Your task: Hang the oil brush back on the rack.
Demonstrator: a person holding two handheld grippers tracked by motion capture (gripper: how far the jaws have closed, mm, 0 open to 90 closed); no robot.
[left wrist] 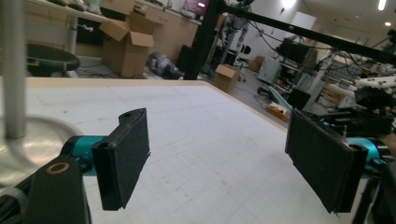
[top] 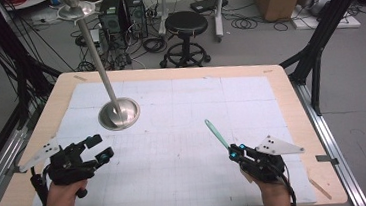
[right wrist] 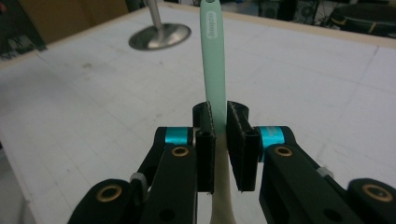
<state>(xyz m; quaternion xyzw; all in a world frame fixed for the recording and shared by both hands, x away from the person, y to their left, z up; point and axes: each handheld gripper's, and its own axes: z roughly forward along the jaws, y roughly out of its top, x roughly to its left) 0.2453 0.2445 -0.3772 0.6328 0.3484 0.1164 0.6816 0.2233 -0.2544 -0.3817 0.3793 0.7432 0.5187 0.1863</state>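
mint handle [right wrist: 214, 65] sticks up, clamped in the right gripper [right wrist: 219, 135]; left gripper [left wrist: 219, 158] gapes empty.

Raised lettering on green handle [right wrist: 213, 56], too blurred to read

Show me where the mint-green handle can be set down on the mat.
Bare mat lies between the left gripper and the right gripper, which is shut on the mint-green handle. The far right stretch is also free. Only the far left is taken, by the metal stand's round base.
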